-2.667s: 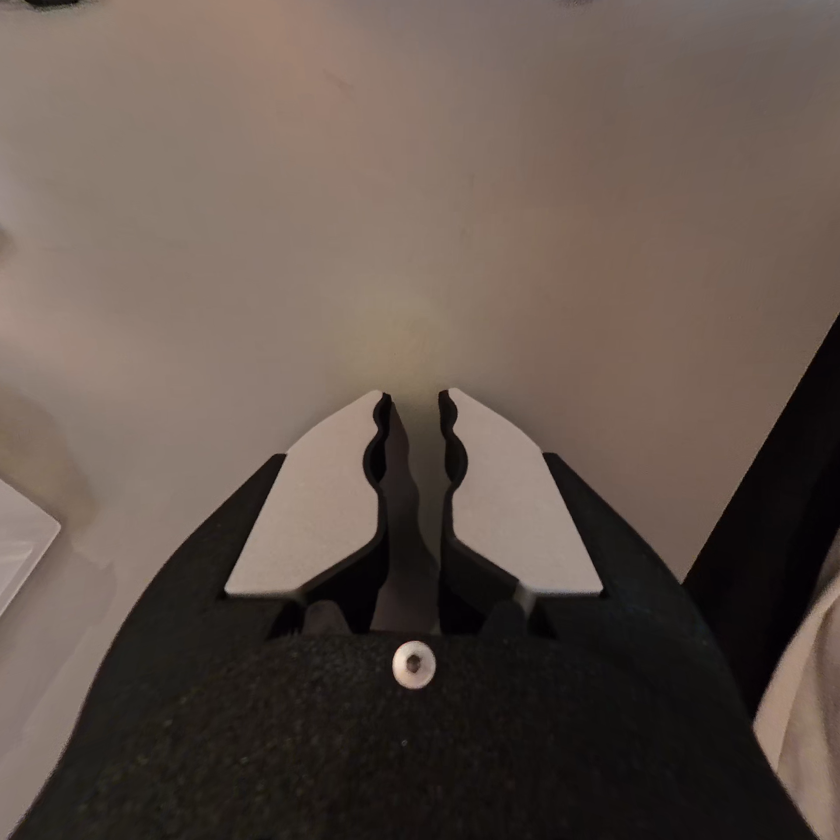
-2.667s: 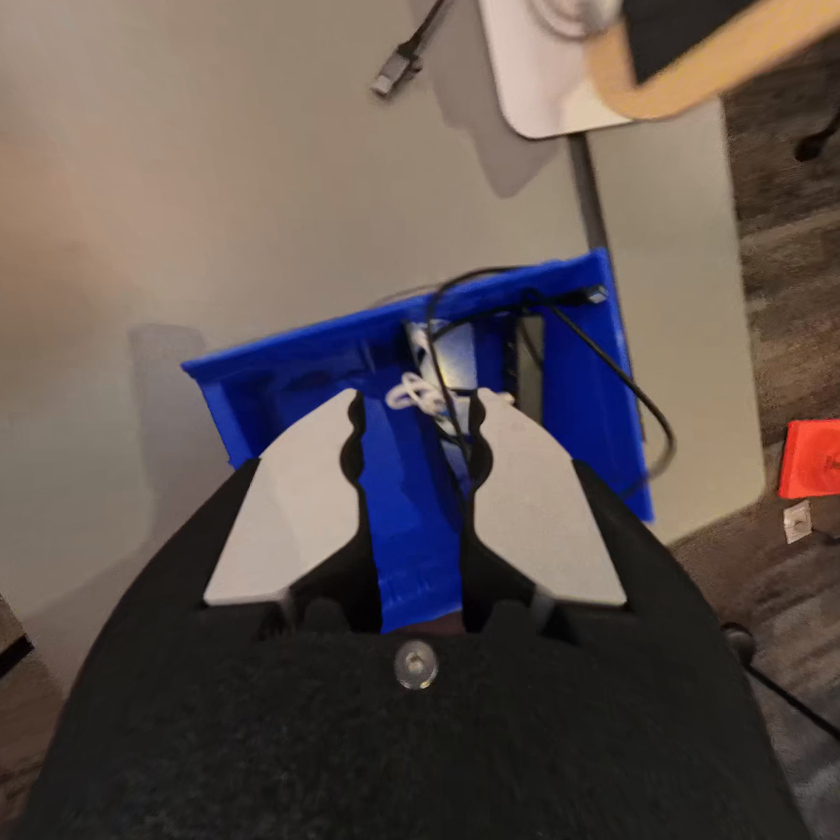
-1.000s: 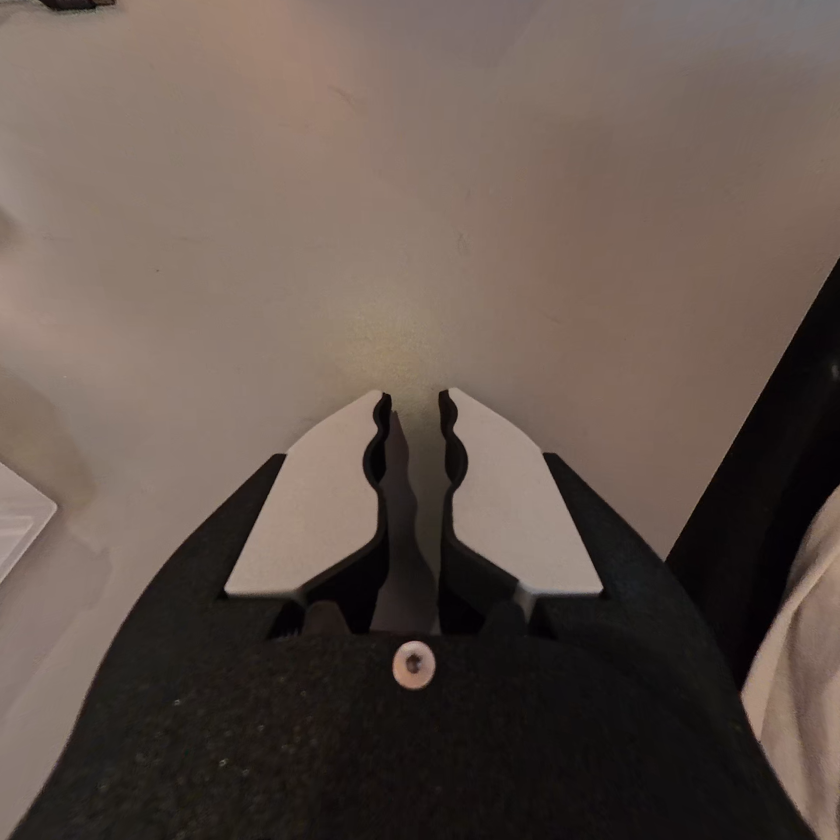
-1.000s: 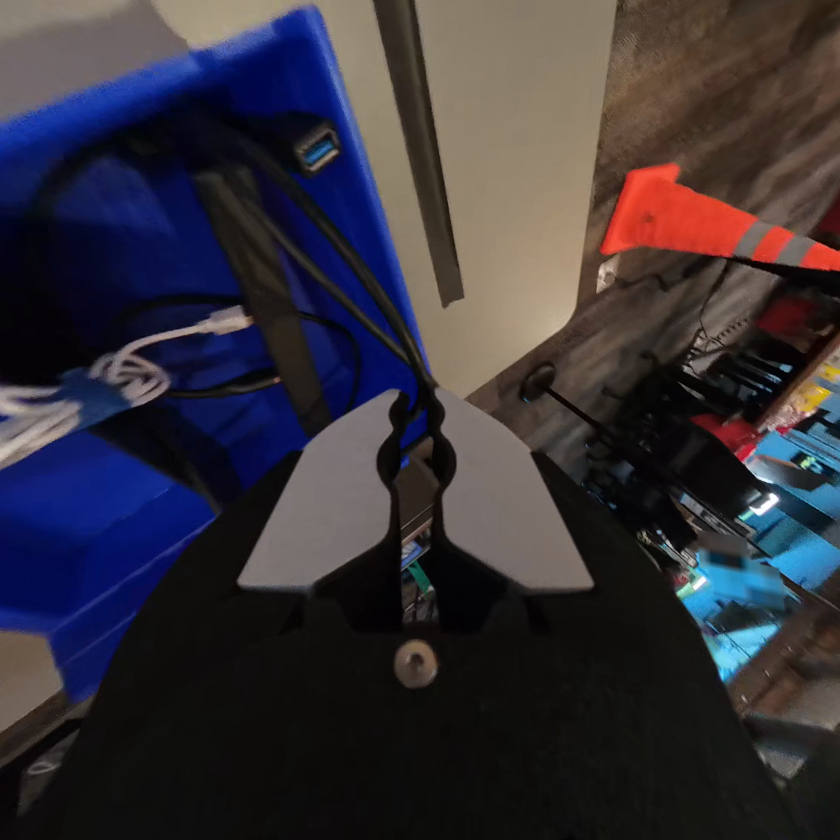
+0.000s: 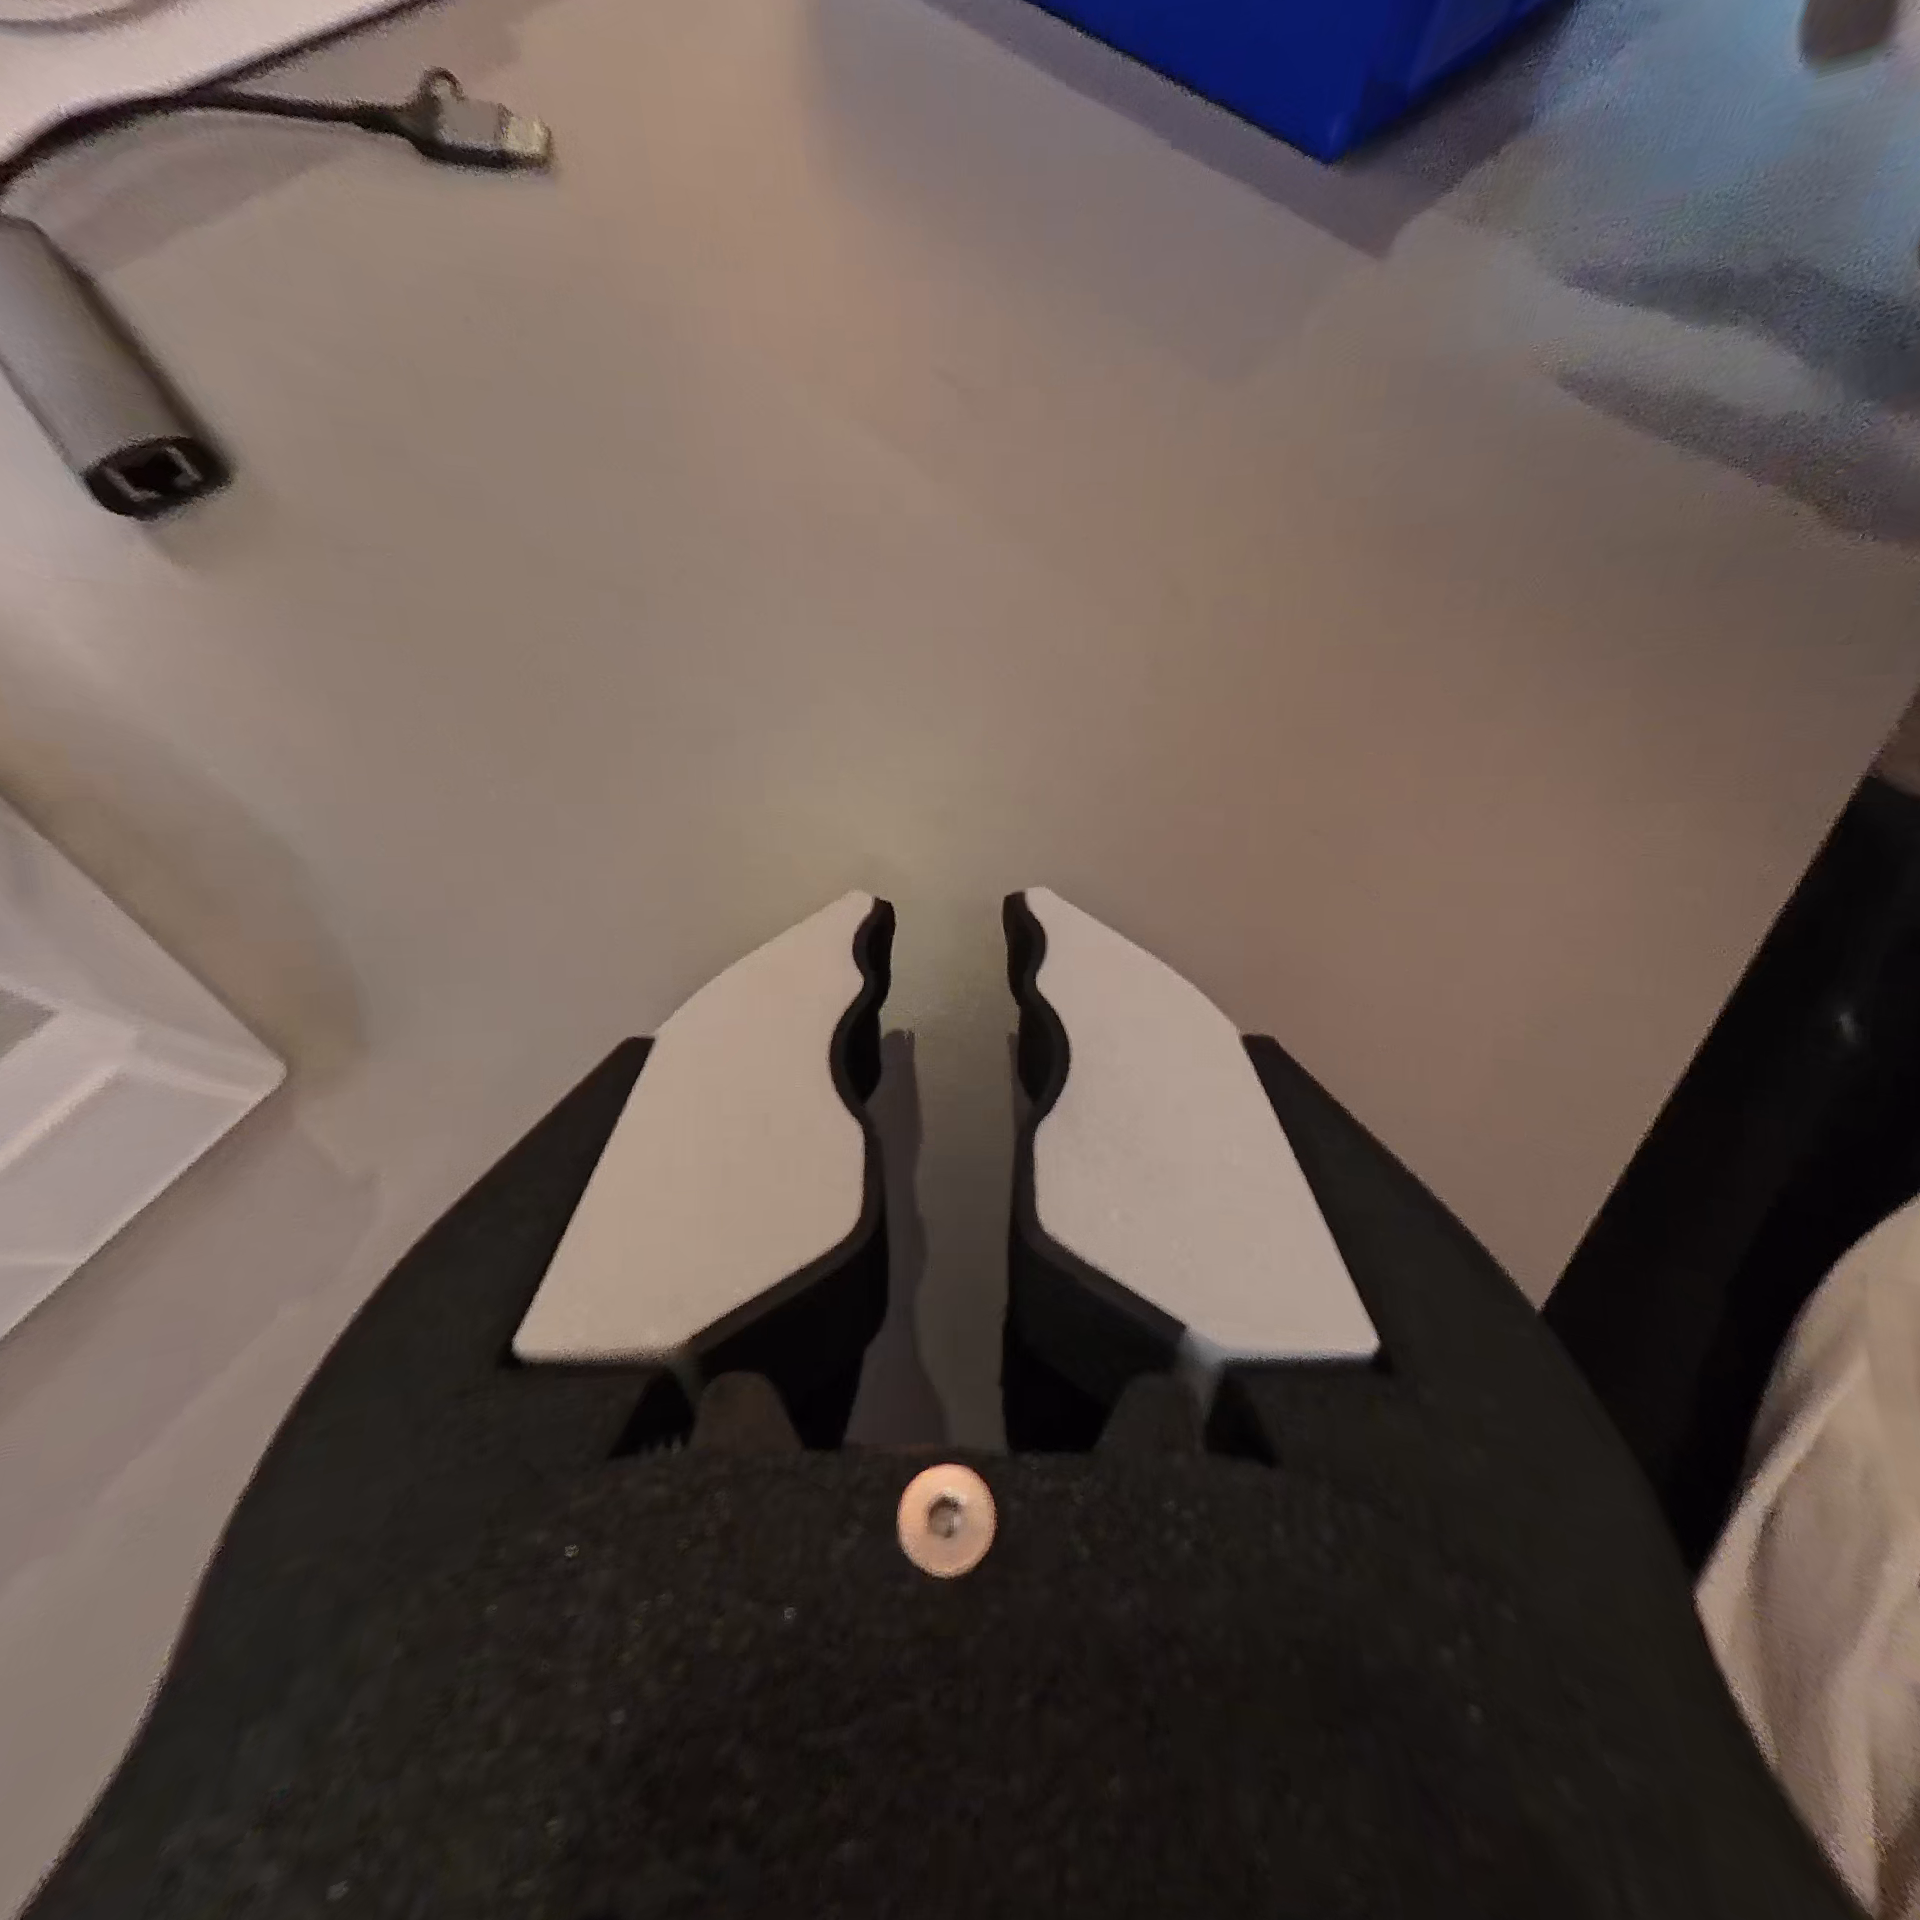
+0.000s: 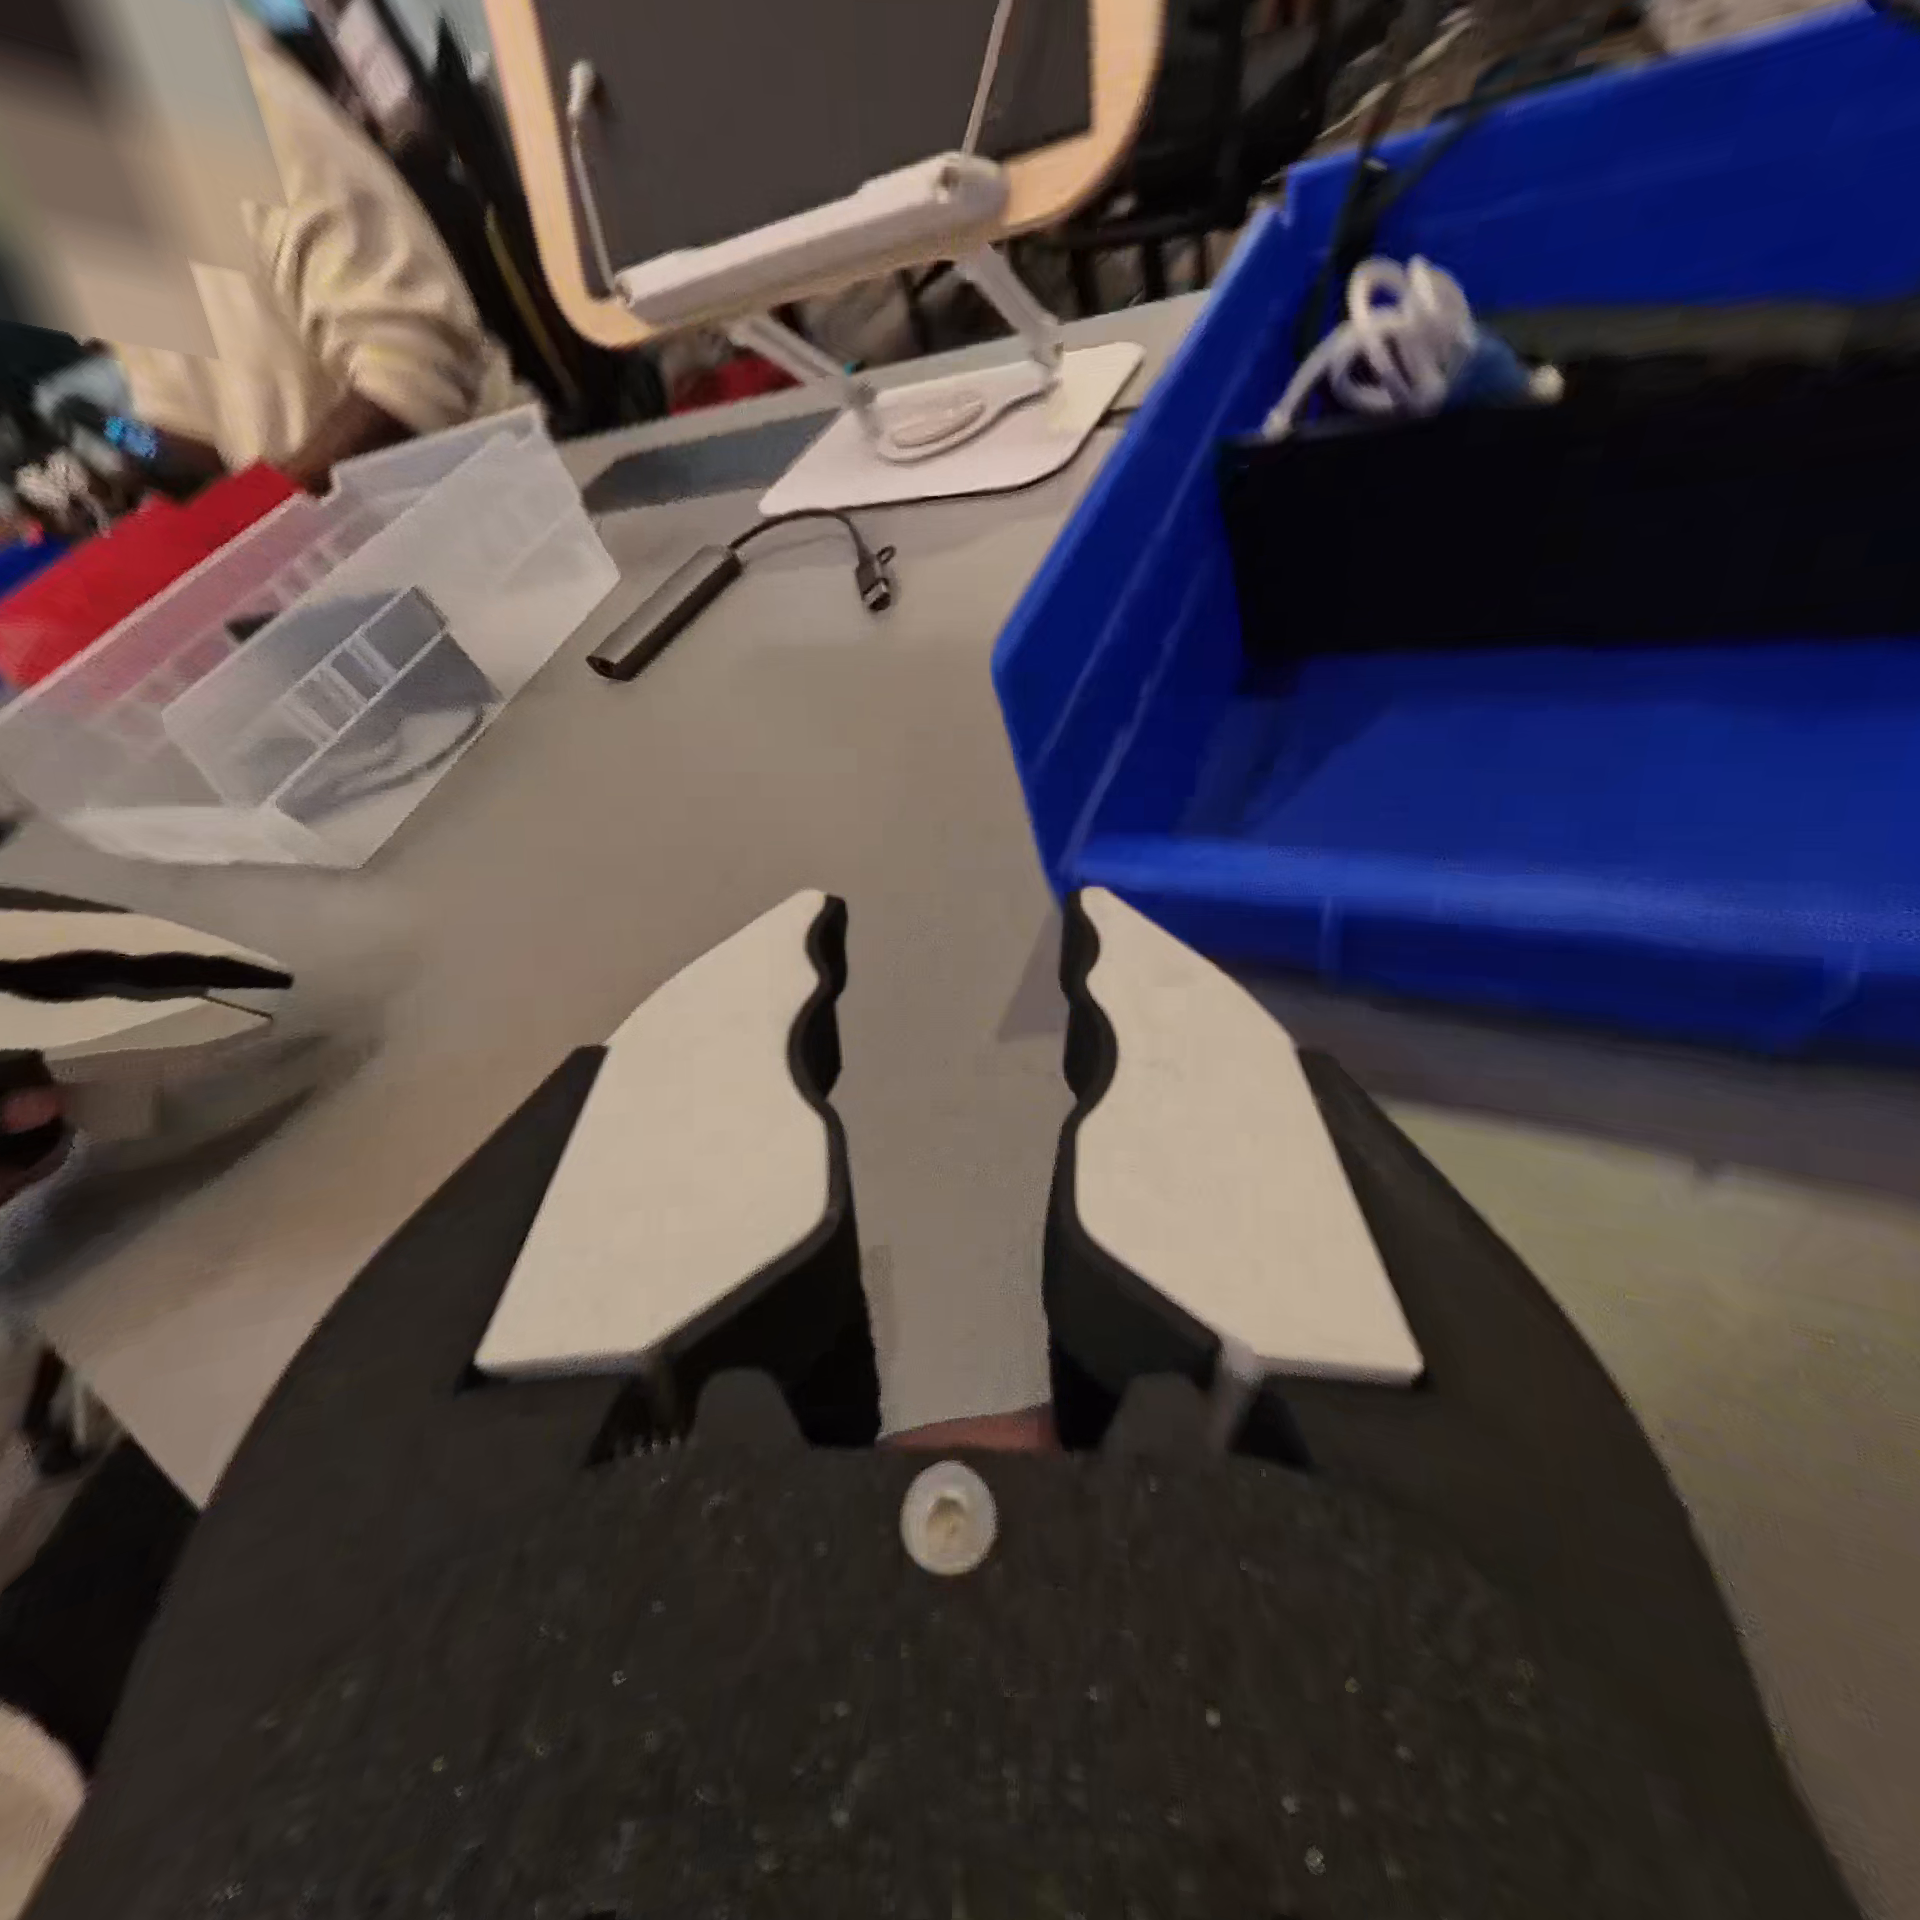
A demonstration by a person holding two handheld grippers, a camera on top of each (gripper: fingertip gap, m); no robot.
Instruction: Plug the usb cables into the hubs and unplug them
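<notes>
Grippers both hover empty over a grey table (image 6: pixel 727 831). Right gripper (image 6: pixel 945 940), low centre of its frame, has its jaws apart with only bare tabletop showing between them. Left gripper (image 5: pixel 940 914) has a narrower gap — also holding nothing. A grey hub (image 6: pixel 665 613) with a short black cable (image 6: pixel 821 525) lies loose at centre of the right view, well apart from both; in the left view it sits at upper left (image 5: pixel 104 405). A blue bin (image 6: pixel 1507 748) at right holds white cables (image 6: pixel 1392 332) and black ones. A clear tray (image 6: pixel 312 665) sits at left. Risk, as I judge it: the hub is unanchored, so pushing a plug in one-handed could slide it away — and tangled cables may snag on the bin rim when pulled out.
</notes>
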